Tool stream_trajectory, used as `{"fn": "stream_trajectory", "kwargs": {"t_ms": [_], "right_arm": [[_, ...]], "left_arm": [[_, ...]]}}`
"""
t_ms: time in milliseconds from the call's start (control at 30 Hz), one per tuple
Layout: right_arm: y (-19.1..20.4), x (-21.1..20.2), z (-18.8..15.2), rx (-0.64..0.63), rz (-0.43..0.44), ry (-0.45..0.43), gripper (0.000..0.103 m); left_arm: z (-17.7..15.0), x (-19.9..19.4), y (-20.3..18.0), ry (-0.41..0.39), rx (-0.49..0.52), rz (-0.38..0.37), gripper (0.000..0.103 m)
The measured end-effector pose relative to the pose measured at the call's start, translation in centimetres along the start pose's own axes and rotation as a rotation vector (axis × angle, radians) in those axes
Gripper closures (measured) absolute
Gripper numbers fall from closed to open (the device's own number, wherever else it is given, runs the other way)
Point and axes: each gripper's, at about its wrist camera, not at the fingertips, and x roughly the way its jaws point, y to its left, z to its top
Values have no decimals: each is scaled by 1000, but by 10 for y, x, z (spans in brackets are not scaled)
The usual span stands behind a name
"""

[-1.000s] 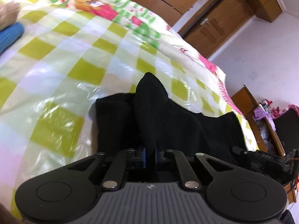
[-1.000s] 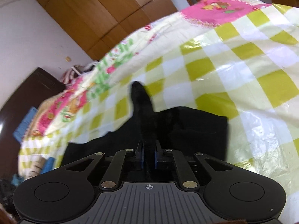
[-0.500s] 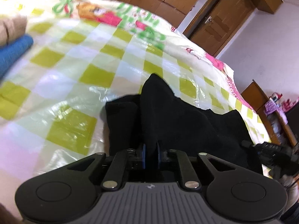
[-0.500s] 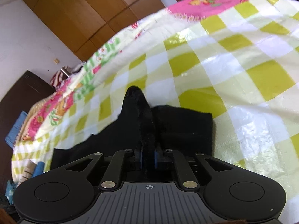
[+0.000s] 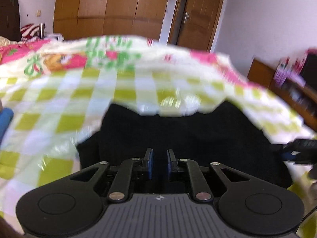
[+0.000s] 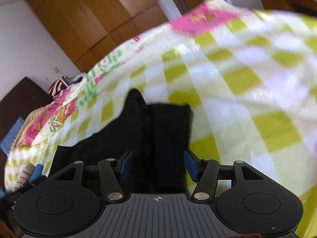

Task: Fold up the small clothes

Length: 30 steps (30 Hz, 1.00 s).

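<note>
A small black garment (image 5: 198, 134) lies on the green-and-white checked bedcover (image 5: 59, 107). In the left wrist view it spreads flat beyond my left gripper (image 5: 160, 162), whose blue pads stand a narrow gap apart with no fold raised between them. The picture is blurred. In the right wrist view the garment (image 6: 168, 130) keeps a raised ridge running away from my right gripper (image 6: 158, 164). Its jaws are opening and stand wide on either side of the ridge, with the pads off the cloth. The right gripper's tip (image 5: 299, 150) shows at the left view's right edge.
A blue folded cloth (image 5: 5, 119) lies at the bed's left edge, and blue and beige pieces (image 6: 33, 172) show low on the left in the right wrist view. A wooden wardrobe (image 5: 109, 10) stands behind the bed. A wooden side cabinet (image 5: 287, 91) is on the right.
Both grippers were shut on a raised fold of the black garment. Now the right jaws have spread wide and the left have parted slightly. The left view has rolled level and the fold has dropped.
</note>
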Motion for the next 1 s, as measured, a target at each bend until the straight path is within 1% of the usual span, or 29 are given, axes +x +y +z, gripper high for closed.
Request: {"fn": "stream_trajectory", "kwargs": {"t_ms": [33,67,133,167,267,367,433,467,500,567,633,700,767,800,867,900,933,1000], "right_arm": [[-7,5,-2,21,-12,20,47],[-11,8,-5,36,-2,33,47],[-22,10,-6,91,66,57,47],[-24,11,-5,108,86,69,47],[-26,10,-2,107,110,79,46],[-31,14,-2,147,144,91,44],[-32,23,0,176,195,118,31],[-32,28,1,182,224,129,21],[-31,33,2,185,241,136,20],[-29,40,5,199,248,147,20],[-25,36,8,210,255,150,26],[-23,23,6,210,303,138,38],[-24,15,5,213,350,132,41],[-24,16,5,208,359,135,41],[-27,30,4,200,314,164,41],[-29,39,4,208,309,185,39],[-31,47,4,222,322,198,39],[-29,55,7,252,356,197,39]], "left_arm": [[-7,11,2,53,1,27,75],[-13,18,7,79,-13,31,75],[-17,16,15,70,-35,12,74],[-17,13,17,68,-40,12,74],[-12,9,17,62,-43,12,74],[-10,13,18,66,-42,7,74],[-10,15,19,71,-48,4,74],[-10,15,19,72,-44,1,74],[-12,13,19,72,-38,-1,74],[-12,13,19,76,-41,-5,74],[-11,10,20,76,-42,-12,74],[-10,7,20,70,-43,-20,74],[-8,5,20,56,-45,-35,74],[-7,3,19,49,-46,-45,74],[-4,2,14,27,-41,-55,74],[-3,2,11,21,-37,-60,74],[-2,3,8,20,-34,-67,74],[-1,9,3,26,-23,-74,74]]}}
